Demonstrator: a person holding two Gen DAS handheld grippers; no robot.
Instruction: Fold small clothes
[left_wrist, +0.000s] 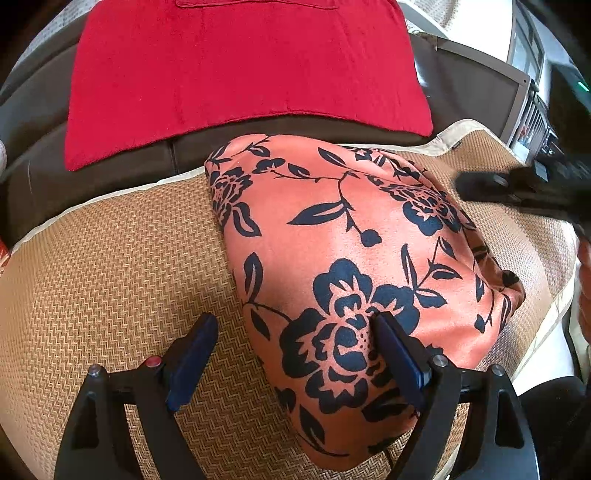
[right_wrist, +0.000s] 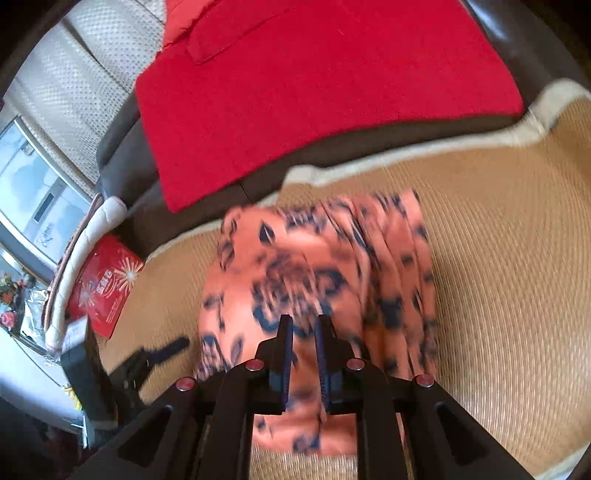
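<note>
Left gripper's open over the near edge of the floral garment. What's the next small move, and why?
Probably lower the left gripper and close it on the near edge of the floral garment. Its jaws stand wide apart, straddling that edge but holding nothing. The right gripper looks nearly shut over the cloth, though blur hides whether it grips.

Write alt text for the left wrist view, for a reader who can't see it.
Open left tongs hover low over a folded orange garment with black flowers, which lies on a woven tan mat. A red cloth is spread behind on a dark brown sofa; the right tongs enter blurred at the right edge.
</note>
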